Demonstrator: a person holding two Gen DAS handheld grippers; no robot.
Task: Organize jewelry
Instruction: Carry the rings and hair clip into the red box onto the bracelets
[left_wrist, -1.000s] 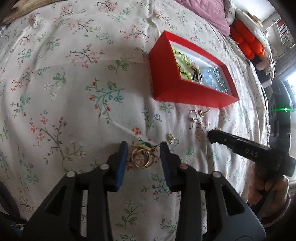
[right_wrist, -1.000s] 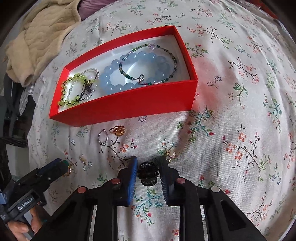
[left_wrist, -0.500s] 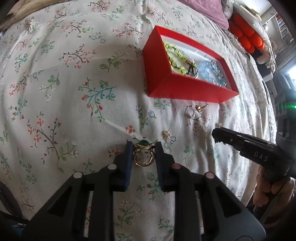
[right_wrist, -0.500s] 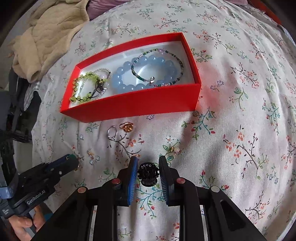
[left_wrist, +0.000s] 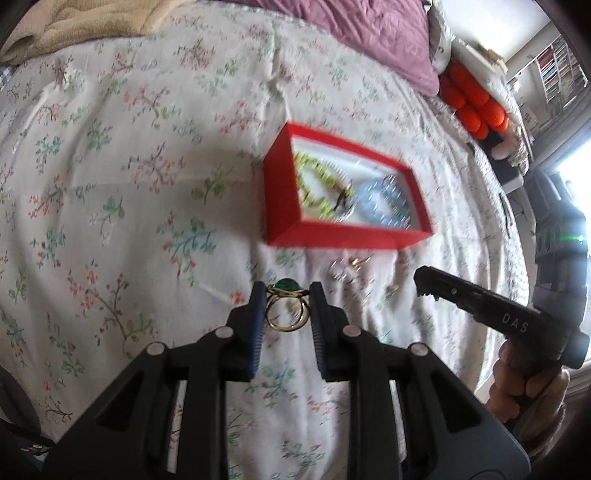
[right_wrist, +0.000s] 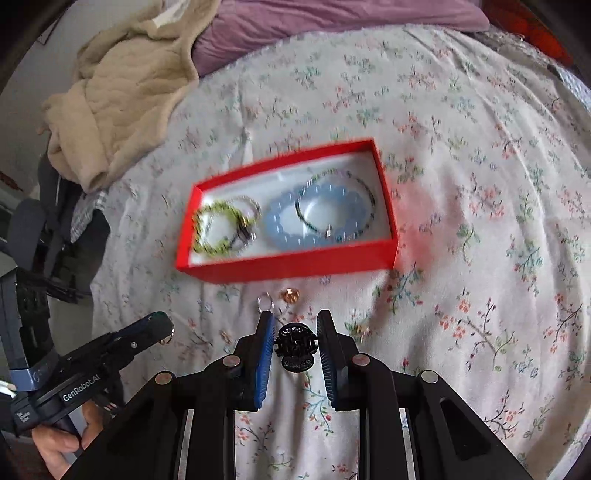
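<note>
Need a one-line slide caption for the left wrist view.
Left tool grips a gold ring with a green stone above the floral bedspread, red box beyond.

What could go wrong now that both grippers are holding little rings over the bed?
The gold ring is pinched only by its thin edges in the left gripper, so it might slip onto the patterned sheet. The black ring in the right gripper could too. Either might miss the red box.
</note>
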